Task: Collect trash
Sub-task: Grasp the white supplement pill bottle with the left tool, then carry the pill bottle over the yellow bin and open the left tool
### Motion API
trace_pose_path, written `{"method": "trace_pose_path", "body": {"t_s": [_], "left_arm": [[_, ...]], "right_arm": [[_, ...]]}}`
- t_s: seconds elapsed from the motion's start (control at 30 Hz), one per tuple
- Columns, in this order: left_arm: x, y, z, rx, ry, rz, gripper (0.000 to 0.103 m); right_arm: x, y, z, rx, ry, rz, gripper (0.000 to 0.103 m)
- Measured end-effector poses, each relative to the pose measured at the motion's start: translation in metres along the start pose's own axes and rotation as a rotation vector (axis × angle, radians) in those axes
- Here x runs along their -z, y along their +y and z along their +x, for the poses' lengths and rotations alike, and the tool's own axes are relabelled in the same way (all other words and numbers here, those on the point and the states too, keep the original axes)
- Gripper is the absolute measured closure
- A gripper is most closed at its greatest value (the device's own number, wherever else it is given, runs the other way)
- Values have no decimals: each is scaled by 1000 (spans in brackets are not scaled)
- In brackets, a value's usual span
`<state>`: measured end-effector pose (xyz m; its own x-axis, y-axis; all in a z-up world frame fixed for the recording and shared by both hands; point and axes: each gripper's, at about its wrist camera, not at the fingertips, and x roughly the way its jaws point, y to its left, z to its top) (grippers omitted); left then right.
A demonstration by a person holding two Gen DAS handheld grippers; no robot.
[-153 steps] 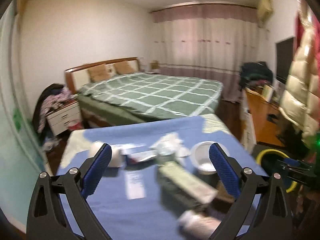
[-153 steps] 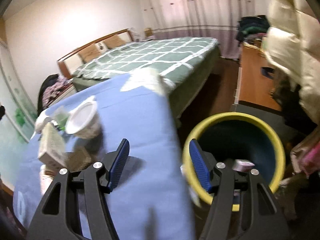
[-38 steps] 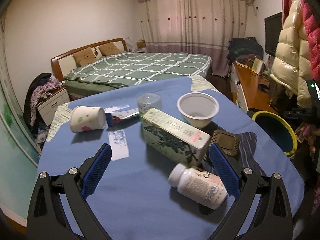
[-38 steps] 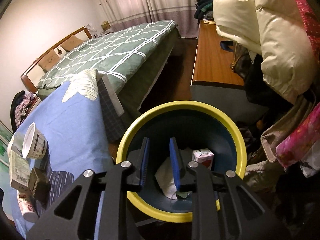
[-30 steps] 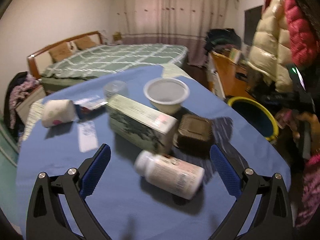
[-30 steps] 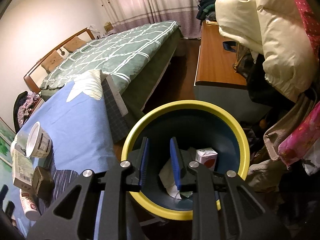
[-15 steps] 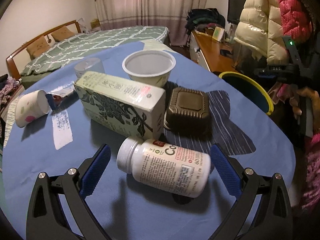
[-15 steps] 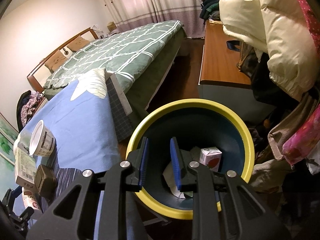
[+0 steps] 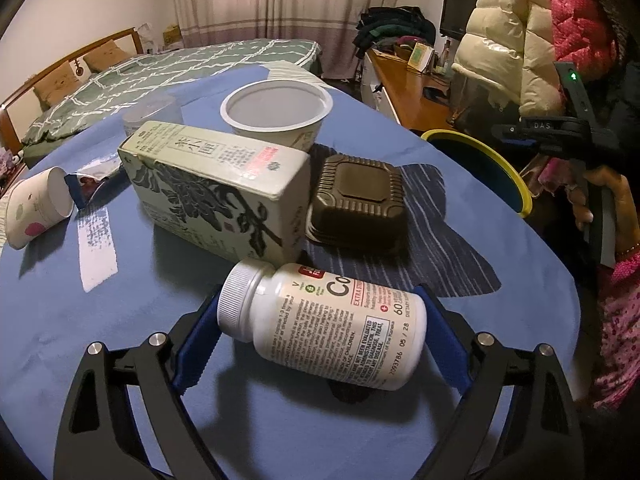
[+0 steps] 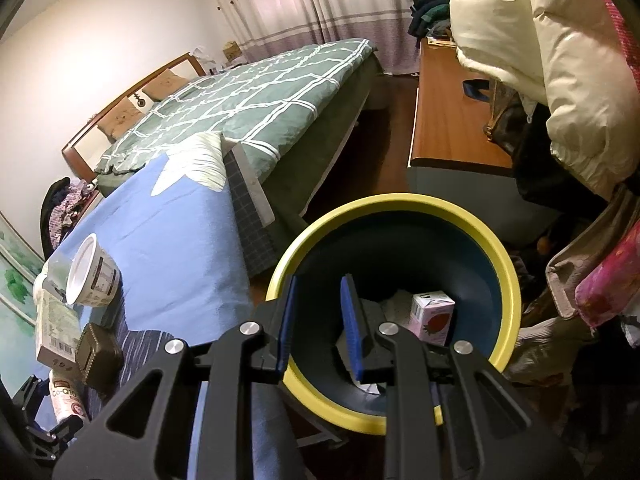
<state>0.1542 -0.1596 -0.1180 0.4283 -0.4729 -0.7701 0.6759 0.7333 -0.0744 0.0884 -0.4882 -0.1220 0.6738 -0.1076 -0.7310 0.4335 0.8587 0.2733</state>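
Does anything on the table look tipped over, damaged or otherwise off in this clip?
Yes. The paper cup lies on its side by a torn wrapper. The white pill bottle also lies flat between the closing left gripper jaws. Nothing looks spilled.

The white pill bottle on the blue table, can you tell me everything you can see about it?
The white pill bottle looks like plastic, with a ribbed white screw cap and a label of small black print plus some red. It lies on its side on the blue tablecloth, cap pointing left, just in front of the green carton. The left gripper straddles it end to end, its jaws closing around it.
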Motion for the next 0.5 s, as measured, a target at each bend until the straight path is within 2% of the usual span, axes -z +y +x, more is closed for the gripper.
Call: {"method": "trace_pose_path", "body": {"t_s": [0.3, 0.5], "left_arm": [[-7, -26, -14, -4, -20, -18, 13], [-24, -61, -12, 18, -36, 13, 13]], "right_arm": [[3, -11, -13, -26, -23, 12, 81], [6, -26, -23, -16, -48, 20, 81]]}}
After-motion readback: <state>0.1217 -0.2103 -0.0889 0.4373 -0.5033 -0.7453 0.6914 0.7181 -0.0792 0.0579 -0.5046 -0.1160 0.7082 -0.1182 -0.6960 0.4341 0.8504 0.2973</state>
